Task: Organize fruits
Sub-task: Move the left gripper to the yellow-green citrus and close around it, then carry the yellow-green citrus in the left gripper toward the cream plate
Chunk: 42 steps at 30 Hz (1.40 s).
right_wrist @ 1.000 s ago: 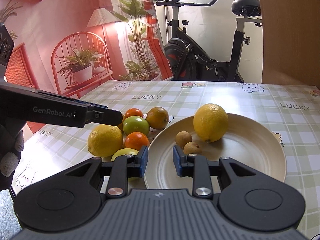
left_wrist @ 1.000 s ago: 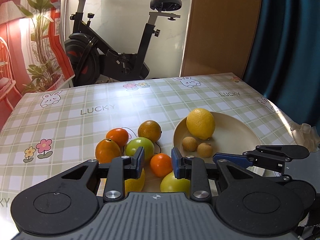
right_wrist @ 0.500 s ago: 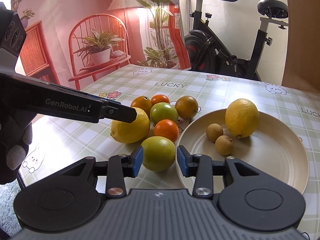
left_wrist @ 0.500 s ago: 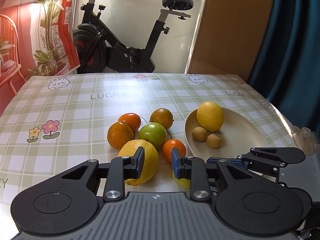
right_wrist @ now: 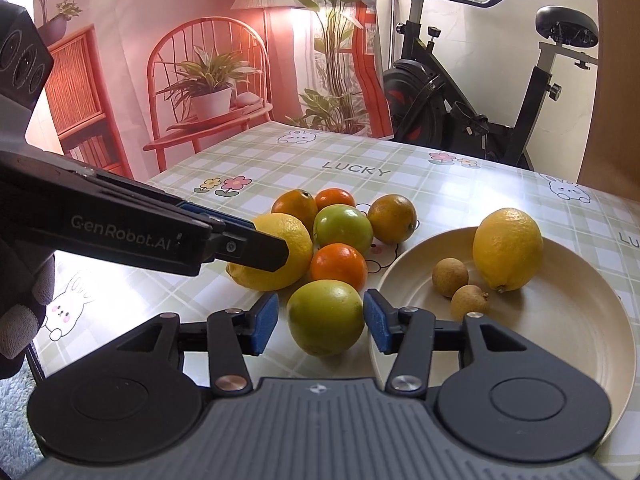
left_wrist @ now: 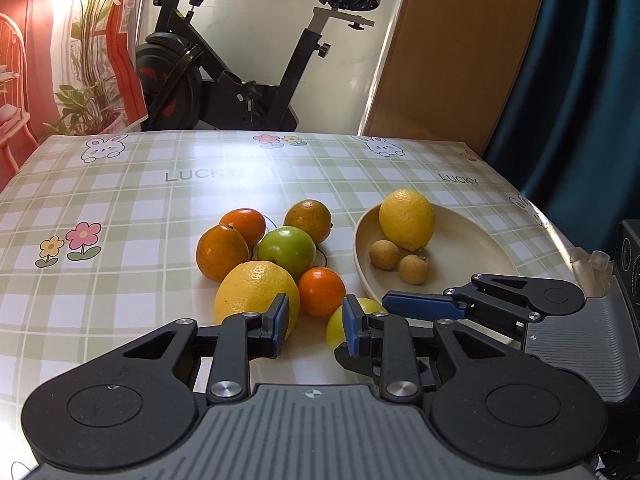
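2 grippers over fruit, right gripper jaws just opening around yellow-green citrus, left gripper closed, empty

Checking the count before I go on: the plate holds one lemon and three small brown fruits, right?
Not quite. The plate holds one lemon and two small brown fruits, not three, lying side by side next to the lemon. The right wrist view shows it clearly.
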Each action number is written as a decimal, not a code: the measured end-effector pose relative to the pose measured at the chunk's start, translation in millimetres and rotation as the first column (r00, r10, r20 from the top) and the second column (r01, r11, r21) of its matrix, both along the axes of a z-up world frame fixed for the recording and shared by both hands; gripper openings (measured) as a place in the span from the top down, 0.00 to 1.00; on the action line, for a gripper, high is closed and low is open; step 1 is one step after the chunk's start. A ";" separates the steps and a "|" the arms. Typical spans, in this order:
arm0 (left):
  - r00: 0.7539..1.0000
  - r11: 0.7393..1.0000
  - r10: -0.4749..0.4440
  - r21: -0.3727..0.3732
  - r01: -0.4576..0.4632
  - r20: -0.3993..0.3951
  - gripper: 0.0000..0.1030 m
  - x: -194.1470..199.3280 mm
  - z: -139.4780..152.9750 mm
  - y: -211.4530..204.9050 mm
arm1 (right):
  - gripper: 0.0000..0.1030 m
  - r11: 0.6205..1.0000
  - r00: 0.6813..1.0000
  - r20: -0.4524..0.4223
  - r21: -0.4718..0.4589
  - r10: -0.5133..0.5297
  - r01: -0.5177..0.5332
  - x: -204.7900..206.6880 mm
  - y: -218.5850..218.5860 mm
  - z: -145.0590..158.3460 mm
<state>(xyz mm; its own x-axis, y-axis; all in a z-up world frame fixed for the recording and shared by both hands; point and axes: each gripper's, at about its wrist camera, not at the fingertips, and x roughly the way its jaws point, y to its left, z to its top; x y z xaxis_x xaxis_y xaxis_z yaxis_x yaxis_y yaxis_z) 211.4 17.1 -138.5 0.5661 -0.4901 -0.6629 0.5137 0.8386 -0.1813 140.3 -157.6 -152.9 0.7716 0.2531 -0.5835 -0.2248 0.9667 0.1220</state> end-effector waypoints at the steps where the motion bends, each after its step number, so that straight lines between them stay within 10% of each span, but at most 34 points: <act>1: 1.000 1.000 -0.004 0.001 0.004 -0.003 0.70 -0.2 -0.6 -1.2 | 0.47 1.000 1.000 0.000 0.000 0.002 -0.002 -0.6 0.1 -0.1; 42: 0.997 0.999 -0.029 -0.022 0.027 -0.078 0.60 6.7 -16.0 -23.6 | 0.47 1.000 1.000 0.004 0.028 -0.012 0.012 -17.6 -3.5 0.7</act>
